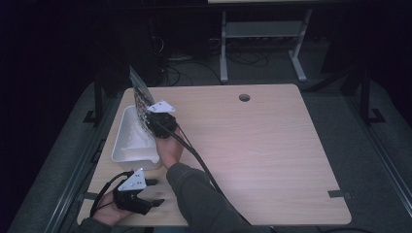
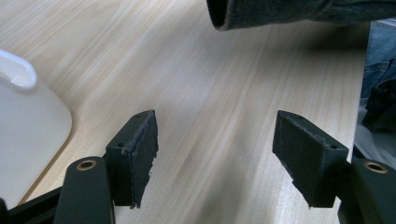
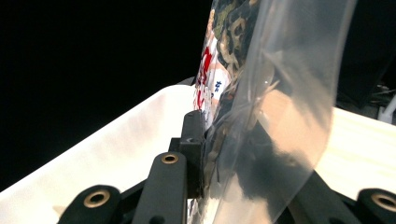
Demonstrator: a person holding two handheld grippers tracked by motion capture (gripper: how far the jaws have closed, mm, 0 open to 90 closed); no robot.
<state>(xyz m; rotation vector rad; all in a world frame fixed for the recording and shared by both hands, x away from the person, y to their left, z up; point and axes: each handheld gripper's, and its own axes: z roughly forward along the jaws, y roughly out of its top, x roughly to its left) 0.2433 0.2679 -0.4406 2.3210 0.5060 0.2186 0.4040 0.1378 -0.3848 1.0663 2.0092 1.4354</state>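
A clear plastic bag (image 1: 140, 99) with printed packaging and dark dried contents stands upright over the right rim of a white tub (image 1: 133, 158). My right gripper (image 1: 149, 119) is shut on the bag's lower part. In the right gripper view the left finger (image 3: 192, 140) presses flat on the bag (image 3: 261, 93), and the other jaw is hidden behind the plastic. The tub's (image 3: 116, 140) inside looks bare. My left gripper (image 1: 155, 191) lies near the table's front left corner, open, with only bare wood between its fingers (image 2: 140, 149).
The light wooden table (image 1: 262, 145) has a round cable hole (image 1: 244, 97) at the back. A corner of the tub (image 2: 28, 126) sits left of my left gripper. The person's grey sleeve (image 2: 280, 11) crosses ahead of it. Desk legs and cables lie on the floor behind.
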